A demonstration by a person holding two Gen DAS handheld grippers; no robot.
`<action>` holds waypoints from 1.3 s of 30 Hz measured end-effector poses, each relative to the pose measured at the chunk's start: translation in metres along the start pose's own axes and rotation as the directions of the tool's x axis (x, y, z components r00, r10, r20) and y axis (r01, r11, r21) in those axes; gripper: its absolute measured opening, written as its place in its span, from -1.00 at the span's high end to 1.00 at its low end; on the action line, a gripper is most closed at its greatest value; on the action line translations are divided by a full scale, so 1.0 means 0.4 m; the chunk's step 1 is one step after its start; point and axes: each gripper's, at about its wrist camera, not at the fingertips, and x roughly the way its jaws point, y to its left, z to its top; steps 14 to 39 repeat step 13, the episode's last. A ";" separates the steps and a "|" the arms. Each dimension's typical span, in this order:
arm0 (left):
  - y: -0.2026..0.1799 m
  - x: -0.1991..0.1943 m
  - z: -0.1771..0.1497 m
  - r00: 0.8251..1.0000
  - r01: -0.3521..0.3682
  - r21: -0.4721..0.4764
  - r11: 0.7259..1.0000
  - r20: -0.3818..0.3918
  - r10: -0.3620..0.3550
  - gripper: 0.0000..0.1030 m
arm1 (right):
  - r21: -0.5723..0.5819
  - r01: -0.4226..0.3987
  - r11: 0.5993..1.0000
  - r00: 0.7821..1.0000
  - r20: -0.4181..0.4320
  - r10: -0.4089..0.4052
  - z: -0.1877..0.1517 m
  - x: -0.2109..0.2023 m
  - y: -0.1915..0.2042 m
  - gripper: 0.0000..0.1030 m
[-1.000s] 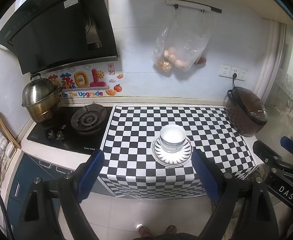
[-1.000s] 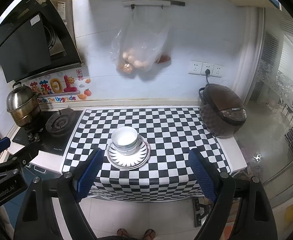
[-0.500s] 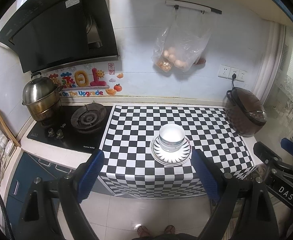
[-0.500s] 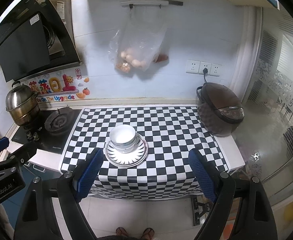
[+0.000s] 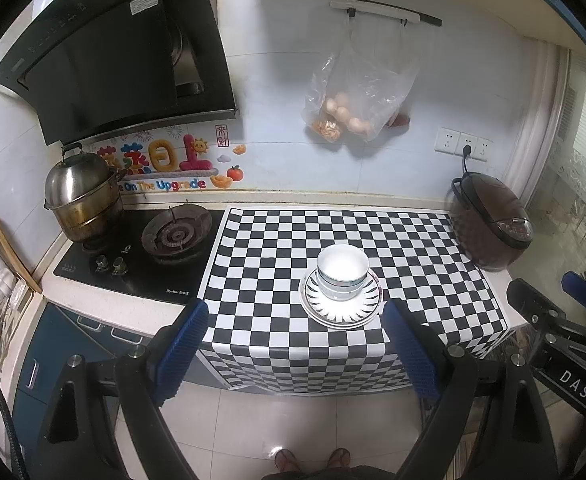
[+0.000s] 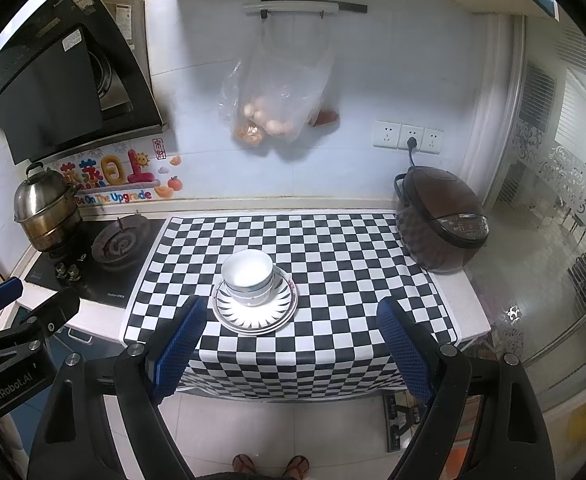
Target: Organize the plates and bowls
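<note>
**Operator:** Bowls [image 5: 343,270] sit nested on the striped plates [image 5: 341,304], one stack, near the front middle of the checkered surface [image 5: 413,248]. I have both tools back off the near edge, over the floor, tilted down at it.

**Spotter:** Which one is better placed?

**Operator:** From the left hand-held gripper [image 5: 295,344] the stack lies ahead and a little right of centre, closer to its right finger. From the right hand-held gripper [image 6: 289,344] it lies ahead and left, close to the left finger. I judge neither clearly nearer; the stack sits between the two.

**Spotter:** Jaws?

**Operator:** Both stand wide apart with nothing between them.

**Spotter:** Any axis to line up with?

**Operator:** No, everything is round, so only the rim matters. The rice cooker [image 6: 441,220] stands well apart at far right, the stove [image 5: 141,248] to the left.
</note>
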 end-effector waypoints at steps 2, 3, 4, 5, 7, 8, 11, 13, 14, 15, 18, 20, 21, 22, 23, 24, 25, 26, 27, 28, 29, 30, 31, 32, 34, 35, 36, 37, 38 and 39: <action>0.000 0.001 0.000 1.000 -0.001 0.001 1.000 0.000 0.001 -0.73 | 0.001 0.001 1.000 1.000 -0.001 -0.001 -0.001 -0.001 0.001 -0.73; -0.001 -0.001 0.000 1.000 -0.001 0.002 1.000 -0.001 0.001 -0.73 | 0.001 0.000 1.000 1.000 -0.001 0.000 -0.001 -0.001 0.001 -0.73; -0.002 0.000 -0.001 1.000 -0.001 -0.003 1.000 -0.001 0.001 -0.73 | 0.002 0.000 1.000 1.000 0.000 0.000 -0.002 -0.002 0.002 -0.73; -0.002 -0.003 -0.002 1.000 -0.001 -0.004 1.000 -0.002 0.001 -0.73 | 0.000 0.001 1.000 1.000 0.000 -0.001 -0.001 -0.002 0.002 -0.73; 0.002 -0.004 -0.006 1.000 0.000 -0.004 1.000 -0.002 0.000 -0.73 | 0.002 0.000 1.000 1.000 -0.001 0.000 -0.002 -0.002 0.003 -0.73; 0.002 -0.006 -0.008 1.000 0.000 -0.004 1.000 -0.002 0.000 -0.73 | 0.001 0.000 1.000 1.000 -0.002 0.000 -0.002 -0.002 0.002 -0.73; 0.005 -0.009 -0.011 1.000 0.000 -0.006 1.000 0.001 0.000 -0.73 | -0.003 -0.001 1.000 1.000 -0.007 0.001 -0.005 -0.003 0.005 -0.73; 0.007 -0.010 -0.011 1.000 0.000 -0.005 1.000 0.002 0.000 -0.73 | -0.005 -0.002 1.000 1.000 -0.010 0.002 -0.004 -0.002 0.005 -0.73; 0.007 -0.010 -0.011 1.000 0.000 -0.005 1.000 0.002 0.000 -0.73 | -0.005 -0.002 1.000 1.000 -0.010 0.002 -0.004 -0.002 0.005 -0.73; 0.007 -0.010 -0.011 1.000 0.000 -0.005 1.000 0.002 0.000 -0.73 | -0.005 -0.002 1.000 1.000 -0.010 0.002 -0.004 -0.002 0.005 -0.73; 0.007 -0.010 -0.011 1.000 0.000 -0.005 1.000 0.002 0.000 -0.73 | -0.005 -0.002 1.000 1.000 -0.010 0.002 -0.004 -0.002 0.005 -0.73; 0.007 -0.010 -0.011 1.000 0.000 -0.005 1.000 0.002 0.000 -0.73 | -0.005 -0.002 1.000 1.000 -0.010 0.002 -0.004 -0.002 0.005 -0.73; 0.007 -0.010 -0.011 1.000 0.000 -0.005 1.000 0.002 0.000 -0.73 | -0.005 -0.002 1.000 1.000 -0.010 0.002 -0.004 -0.002 0.005 -0.73; 0.007 -0.010 -0.011 1.000 0.000 -0.005 1.000 0.002 0.000 -0.73 | -0.005 -0.002 1.000 1.000 -0.010 0.002 -0.004 -0.002 0.005 -0.73; 0.007 -0.010 -0.011 1.000 0.000 -0.005 1.000 0.002 0.000 -0.73 | -0.005 -0.002 1.000 1.000 -0.010 0.002 -0.004 -0.002 0.005 -0.73; 0.007 -0.010 -0.011 1.000 0.000 -0.005 1.000 0.002 0.000 -0.73 | -0.005 -0.002 1.000 1.000 -0.010 0.002 -0.004 -0.002 0.005 -0.73; 0.007 -0.010 -0.011 1.000 0.000 -0.005 1.000 0.002 0.000 -0.73 | -0.005 -0.002 1.000 1.000 -0.010 0.002 -0.004 -0.002 0.005 -0.73; 0.007 -0.010 -0.011 1.000 0.000 -0.005 1.000 0.002 0.000 -0.73 | -0.005 -0.002 1.000 1.000 -0.010 0.002 -0.004 -0.002 0.005 -0.73; 0.007 -0.010 -0.011 1.000 0.000 -0.005 1.000 0.002 0.000 -0.73 | -0.005 -0.002 1.000 1.000 -0.010 0.002 -0.004 -0.002 0.005 -0.73; 0.007 -0.010 -0.011 1.000 0.000 -0.005 1.000 0.002 0.000 -0.73 | -0.005 -0.002 1.000 1.000 -0.010 0.002 -0.004 -0.002 0.005 -0.73; 0.007 -0.010 -0.011 1.000 0.000 -0.005 1.000 0.002 0.000 -0.73 | -0.005 -0.002 1.000 1.000 -0.010 0.002 -0.004 -0.002 0.005 -0.73; 0.007 -0.010 -0.011 1.000 0.000 -0.005 1.000 0.002 0.000 -0.73 | -0.005 -0.002 1.000 1.000 -0.010 0.002 -0.004 -0.002 0.005 -0.73; 0.007 -0.010 -0.011 1.000 0.000 -0.005 1.000 0.002 0.000 -0.73 | -0.005 -0.002 1.000 1.000 -0.010 0.002 -0.004 -0.002 0.005 -0.73; 0.007 -0.010 -0.011 1.000 0.000 -0.005 1.000 0.002 0.000 -0.73 | -0.005 -0.002 1.000 1.000 -0.010 0.002 -0.004 -0.002 0.005 -0.73; 0.007 -0.010 -0.011 1.000 0.000 -0.005 1.000 0.002 0.000 -0.73 | -0.005 -0.002 1.000 1.000 -0.010 0.002 -0.004 -0.002 0.005 -0.73; 0.007 -0.010 -0.011 1.000 0.000 -0.005 1.000 0.002 0.000 -0.73 | -0.005 -0.002 1.000 1.000 -0.010 0.002 -0.004 -0.002 0.005 -0.73; 0.007 -0.010 -0.011 1.000 0.000 -0.005 1.000 0.002 0.000 -0.73 | -0.005 -0.002 1.000 1.000 -0.010 0.002 -0.004 -0.002 0.005 -0.73; 0.007 -0.010 -0.011 1.000 0.000 -0.005 1.000 0.002 0.000 -0.73 | -0.005 -0.002 1.000 1.000 -0.010 0.002 -0.004 -0.002 0.005 -0.73; 0.007 -0.010 -0.011 1.000 0.000 -0.005 1.000 0.002 0.000 -0.73 | -0.005 -0.002 1.000 1.000 -0.010 0.002 -0.004 -0.002 0.005 -0.73; 0.007 -0.010 -0.011 1.000 0.000 -0.005 1.000 0.002 0.000 -0.73 | -0.005 -0.002 1.000 1.000 -0.010 0.002 -0.004 -0.002 0.005 -0.73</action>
